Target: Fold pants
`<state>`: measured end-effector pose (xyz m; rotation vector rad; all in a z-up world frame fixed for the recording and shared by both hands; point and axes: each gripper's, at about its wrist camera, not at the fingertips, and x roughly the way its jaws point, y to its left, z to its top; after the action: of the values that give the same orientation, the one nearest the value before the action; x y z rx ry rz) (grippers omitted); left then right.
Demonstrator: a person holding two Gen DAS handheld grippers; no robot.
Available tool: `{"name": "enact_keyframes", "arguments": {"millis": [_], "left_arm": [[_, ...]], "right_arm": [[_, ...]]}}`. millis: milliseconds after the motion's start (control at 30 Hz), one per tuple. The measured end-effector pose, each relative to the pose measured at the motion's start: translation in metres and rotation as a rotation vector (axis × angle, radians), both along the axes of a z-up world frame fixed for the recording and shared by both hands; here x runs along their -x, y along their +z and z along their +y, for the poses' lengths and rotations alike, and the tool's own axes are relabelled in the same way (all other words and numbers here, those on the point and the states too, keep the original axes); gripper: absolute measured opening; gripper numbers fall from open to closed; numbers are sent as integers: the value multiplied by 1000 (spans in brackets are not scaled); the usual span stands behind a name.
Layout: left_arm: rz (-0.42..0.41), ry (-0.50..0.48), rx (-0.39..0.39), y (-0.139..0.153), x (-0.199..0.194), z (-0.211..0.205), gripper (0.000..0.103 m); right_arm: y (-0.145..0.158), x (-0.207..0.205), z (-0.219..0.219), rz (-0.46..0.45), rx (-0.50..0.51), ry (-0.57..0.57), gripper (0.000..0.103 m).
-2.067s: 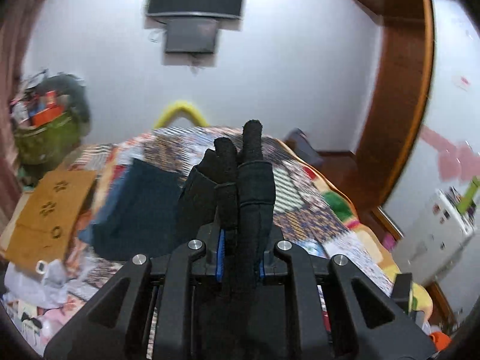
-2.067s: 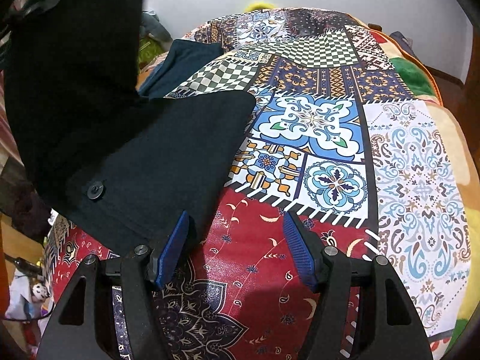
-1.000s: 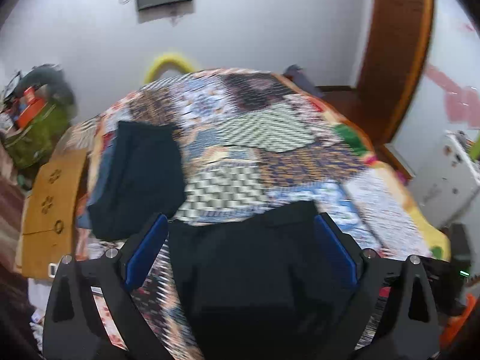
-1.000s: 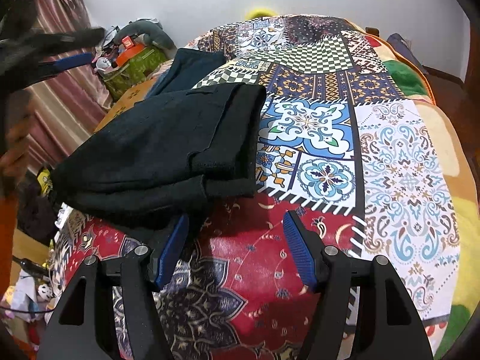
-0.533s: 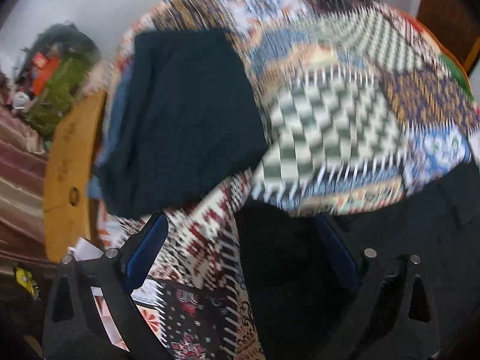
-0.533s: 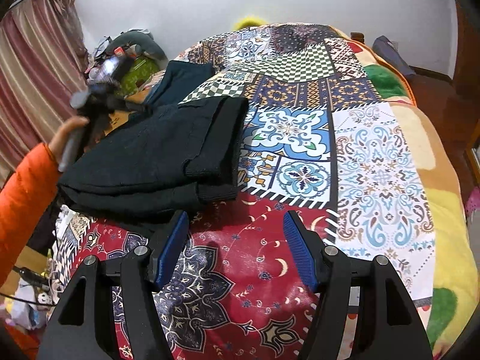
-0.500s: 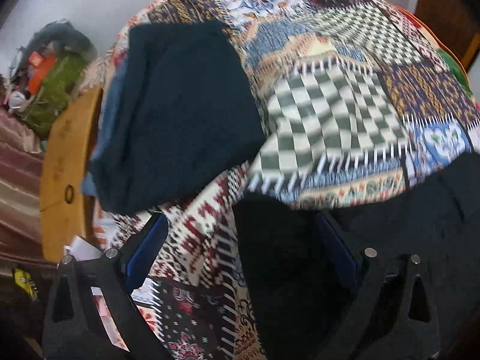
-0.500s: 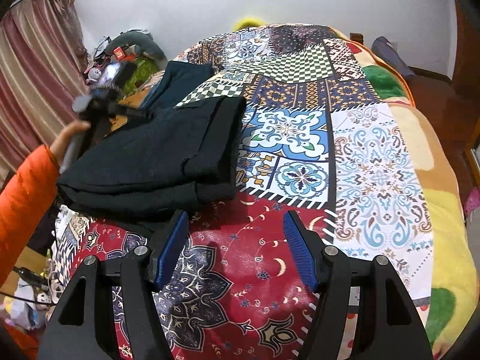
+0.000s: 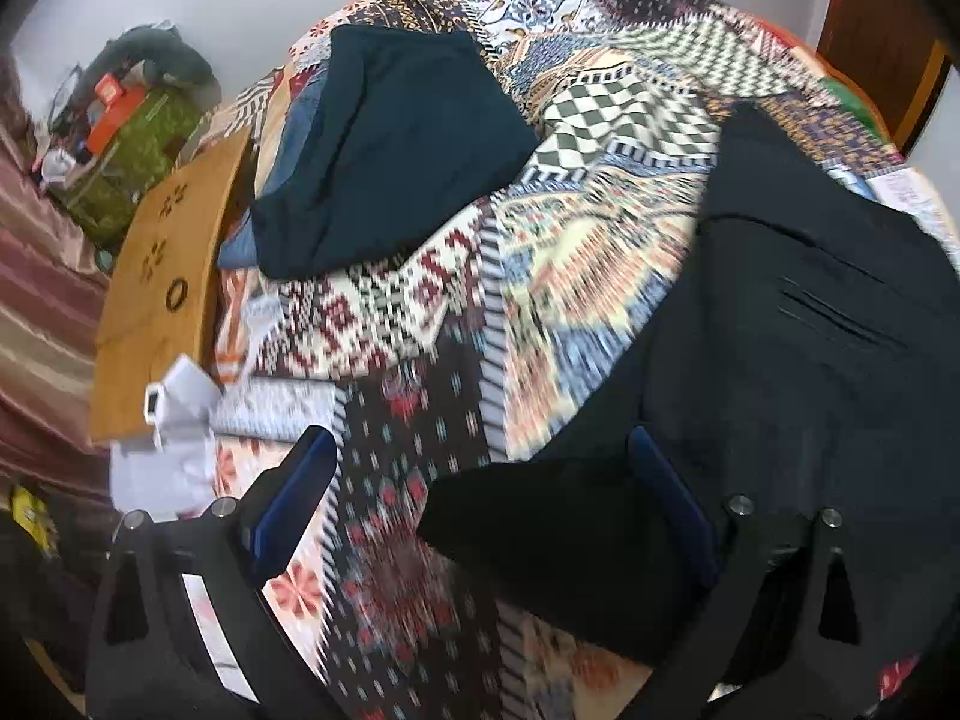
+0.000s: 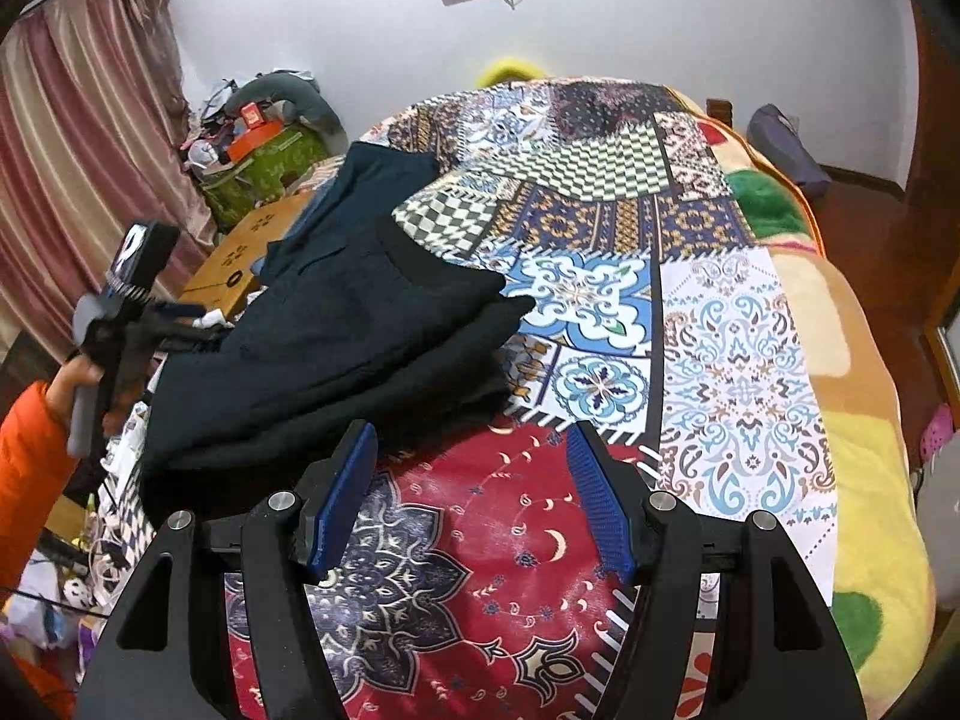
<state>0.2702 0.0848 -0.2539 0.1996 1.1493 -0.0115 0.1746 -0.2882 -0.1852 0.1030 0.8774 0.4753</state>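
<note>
The black pants [image 10: 348, 354] lie folded in a thick stack on the patchwork bedspread [image 10: 738, 324]; in the left wrist view they [image 9: 780, 330] fill the right side. My left gripper [image 9: 480, 498] is open and empty, low over the bed, with the pants' near corner between its fingers. It also shows in the right wrist view [image 10: 174, 315], held at the pants' left edge. My right gripper [image 10: 471, 492] is open and empty, just in front of the pants' near edge.
A second folded dark garment [image 9: 384, 144] lies farther back on the bed [image 10: 372, 192]. A wooden board [image 9: 162, 276] and clutter stand at the bed's left side. A green box [image 10: 264, 174] and curtain [image 10: 78, 138] are beyond.
My left gripper let go of the pants, which now lie folded on the bed, and it swung left and down to their edge. The right gripper drew back a little.
</note>
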Motion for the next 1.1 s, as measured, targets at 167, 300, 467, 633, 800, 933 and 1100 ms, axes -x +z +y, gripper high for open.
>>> {"name": "enact_keyframes", "arguments": {"millis": [167,300,467,633,800,933,1100], "left_arm": [[-12,0,125,11,40,-6,99],[-45,-11,138,18,60,-20,99],[-129,-56,97,41,79,-39,84],[-271,-127,124,79,92,-60,71],[-267,-174,177,84,81,-75,32],[-165,-162,188,52,68,-76,27],[-149,-153,246,35,82,-55,35]], "right_arm": [[7,3,2,-27,2,7,62],[11,3,4,-40,1,15,62],[15,5,13,-52,-19,58,62],[24,7,34,-95,-28,120,61],[18,-2,65,-61,-63,197,37],[-6,-9,84,-6,-6,230,31],[-19,-3,80,-8,42,244,26]]}}
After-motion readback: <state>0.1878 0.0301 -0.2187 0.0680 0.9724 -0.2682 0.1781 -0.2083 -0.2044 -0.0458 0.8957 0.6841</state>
